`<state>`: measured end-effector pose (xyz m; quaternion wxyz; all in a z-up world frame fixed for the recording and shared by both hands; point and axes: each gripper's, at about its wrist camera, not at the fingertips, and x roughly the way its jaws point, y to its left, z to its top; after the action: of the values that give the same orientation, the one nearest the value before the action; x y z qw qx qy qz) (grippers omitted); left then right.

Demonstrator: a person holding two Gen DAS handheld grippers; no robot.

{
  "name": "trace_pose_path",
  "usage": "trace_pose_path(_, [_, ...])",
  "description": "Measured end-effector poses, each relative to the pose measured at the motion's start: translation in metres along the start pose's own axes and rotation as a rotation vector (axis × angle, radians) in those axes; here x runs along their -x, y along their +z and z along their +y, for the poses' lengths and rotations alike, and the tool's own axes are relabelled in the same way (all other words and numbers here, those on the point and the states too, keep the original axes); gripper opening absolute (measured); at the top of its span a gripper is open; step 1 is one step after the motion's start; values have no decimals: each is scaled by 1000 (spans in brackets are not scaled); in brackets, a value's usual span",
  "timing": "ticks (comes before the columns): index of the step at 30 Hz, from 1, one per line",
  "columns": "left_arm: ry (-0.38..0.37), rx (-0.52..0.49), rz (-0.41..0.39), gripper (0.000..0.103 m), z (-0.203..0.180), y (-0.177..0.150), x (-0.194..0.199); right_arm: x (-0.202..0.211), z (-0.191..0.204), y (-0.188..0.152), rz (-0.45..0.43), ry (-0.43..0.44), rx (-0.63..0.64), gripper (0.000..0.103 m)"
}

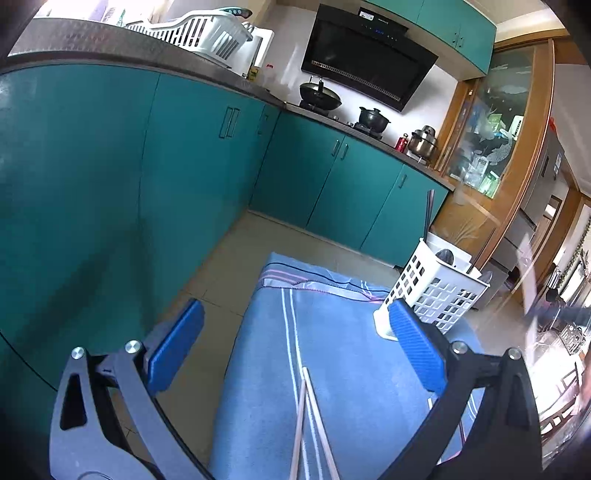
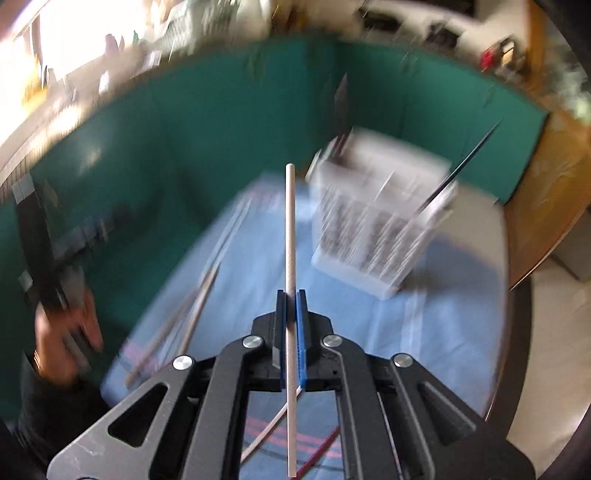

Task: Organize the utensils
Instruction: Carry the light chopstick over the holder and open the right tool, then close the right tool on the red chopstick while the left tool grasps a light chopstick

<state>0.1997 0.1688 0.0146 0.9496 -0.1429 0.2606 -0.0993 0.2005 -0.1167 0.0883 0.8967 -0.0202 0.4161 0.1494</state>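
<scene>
One pale chopstick (image 2: 290, 236) is clamped upright in the right gripper (image 2: 291, 295), above the blue cloth (image 2: 443, 325) near the white basket (image 2: 380, 221). Its thin grip may let it slip or swing. Left gripper (image 1: 295, 332) jaws stand wide, empty, over two chopsticks (image 1: 308, 417).

Ahead of you a run of teal cabinets (image 1: 192, 147) turns a corner under a dark countertop (image 1: 110, 48). On that counter you have a white dish rack (image 1: 199, 33), then a black wok (image 1: 319, 96) and a dark lidded pot (image 1: 373, 119) on the hob, with a steel pot (image 1: 423, 142) and a small red bottle (image 1: 402, 142) further along. A black range hood (image 1: 365, 55) hangs above. To your right stands a wood-framed glass cabinet (image 1: 491, 122). The floor (image 1: 221, 266) is pale tile.
</scene>
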Motion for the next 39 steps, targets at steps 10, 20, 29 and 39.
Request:
trace_pose_path(10, [8, -55, 28, 99, -16, -5, -9, 66, -63, 93, -573, -205, -237, 5])
trace_pose_path(20, [10, -95, 40, 99, -26, -7, -12, -16, -89, 92, -759, -350, -328, 5])
trace_pose_path(29, [27, -171, 118, 99, -38, -22, -22, -44, -76, 18, -658, -393, -323, 67])
trace_pose_path(39, [69, -334, 422, 94, -44, -65, -27, -5, -42, -105, -95, -286, -311, 66])
